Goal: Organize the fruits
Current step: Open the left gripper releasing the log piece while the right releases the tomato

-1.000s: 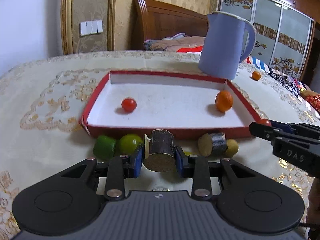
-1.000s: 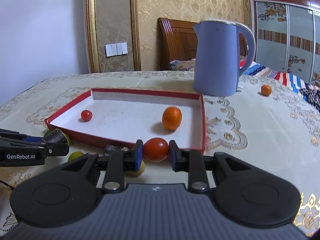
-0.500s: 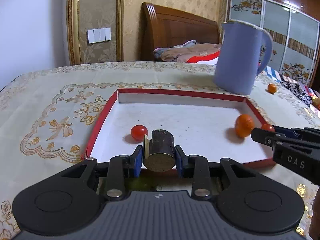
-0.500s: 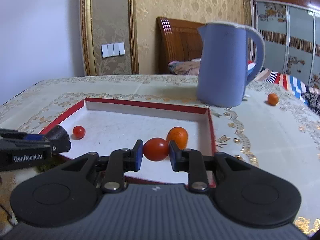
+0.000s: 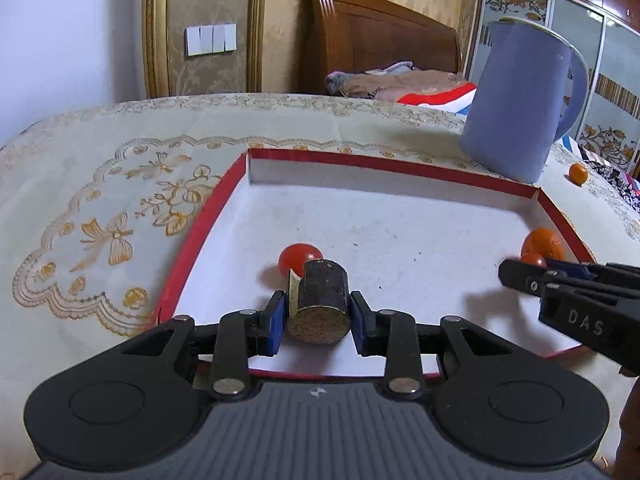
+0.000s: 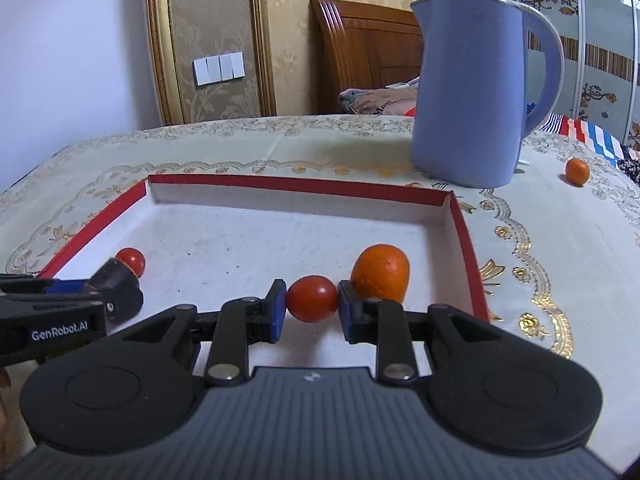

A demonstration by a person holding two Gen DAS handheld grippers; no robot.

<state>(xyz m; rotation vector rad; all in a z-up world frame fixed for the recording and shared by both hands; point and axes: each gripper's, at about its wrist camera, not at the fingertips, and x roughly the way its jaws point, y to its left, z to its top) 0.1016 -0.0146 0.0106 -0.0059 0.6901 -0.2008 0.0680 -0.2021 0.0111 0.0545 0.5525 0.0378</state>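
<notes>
Since the earlier frames both grippers have advanced from the near side of the red-rimmed tray (image 5: 400, 166) to positions over its white floor; the fruits formerly seen on the cloth before the tray are out of view.

Left gripper (image 5: 318, 314): jaws closed on a dark cylindrical piece (image 5: 320, 300), its cut tan end facing the camera, carried above the near left part of the tray floor. Just beyond it, a small red tomato (image 5: 296, 258) lies on the floor, partly hidden by the piece.

Right gripper (image 6: 312, 306): jaws closed on a red tomato (image 6: 312, 298), held over the near right part of the tray. Immediately to the far right of it, an orange fruit (image 6: 382, 272) rests on the floor near the right wall. Whether the gripper's right finger touches this fruit cannot be determined.

Beyond the far right corner of the tray, a blue kettle (image 6: 476, 92) stands upright on the embroidered tablecloth (image 6: 560, 248). To its right, well apart from the tray, a small orange (image 6: 577, 171) sits on the cloth.

Behind the table: a wooden headboard (image 5: 380, 36) and a white wall switch (image 5: 211, 40).
</notes>
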